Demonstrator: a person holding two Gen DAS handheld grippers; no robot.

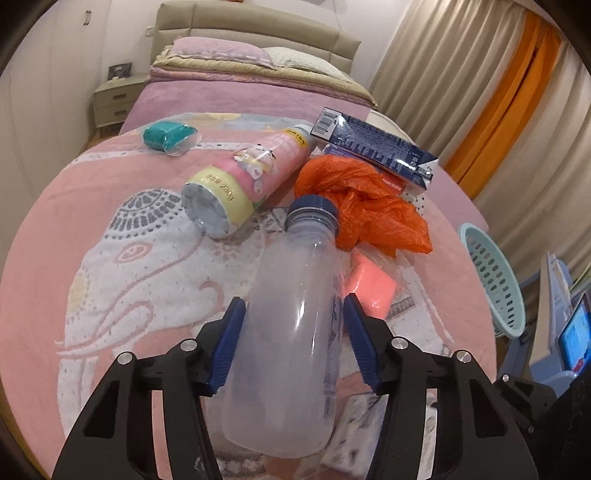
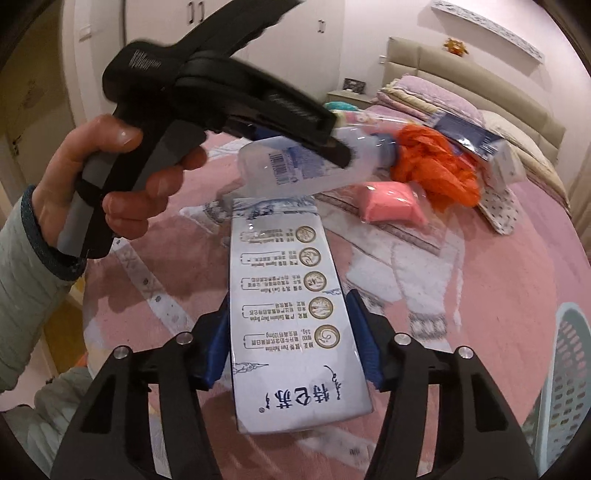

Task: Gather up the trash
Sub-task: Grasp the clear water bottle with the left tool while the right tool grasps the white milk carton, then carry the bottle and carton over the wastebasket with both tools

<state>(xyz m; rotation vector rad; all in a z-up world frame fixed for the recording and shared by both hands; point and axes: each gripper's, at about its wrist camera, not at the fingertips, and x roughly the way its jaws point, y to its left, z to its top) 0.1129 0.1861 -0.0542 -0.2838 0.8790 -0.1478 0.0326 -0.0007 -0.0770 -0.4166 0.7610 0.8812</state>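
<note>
My left gripper (image 1: 293, 314) is shut on a clear empty plastic bottle (image 1: 288, 332) with a blue cap, held above the pink bedspread; the bottle also shows in the right wrist view (image 2: 295, 170). My right gripper (image 2: 290, 310) is shut on a white milk carton (image 2: 291, 314) with printed text. On the bed lie a pink-and-yellow labelled bottle (image 1: 243, 177), an orange plastic bag (image 1: 362, 206), a dark blue box (image 1: 376, 144), a pink packet (image 1: 369, 288) and a teal wrapped item (image 1: 166, 136).
A light blue plastic basket (image 1: 495, 284) stands at the bed's right edge; it also shows in the right wrist view (image 2: 565, 387). Pillows and a headboard (image 1: 255, 26) are at the far end. A nightstand (image 1: 114, 96) is far left. Curtains (image 1: 480, 74) hang on the right.
</note>
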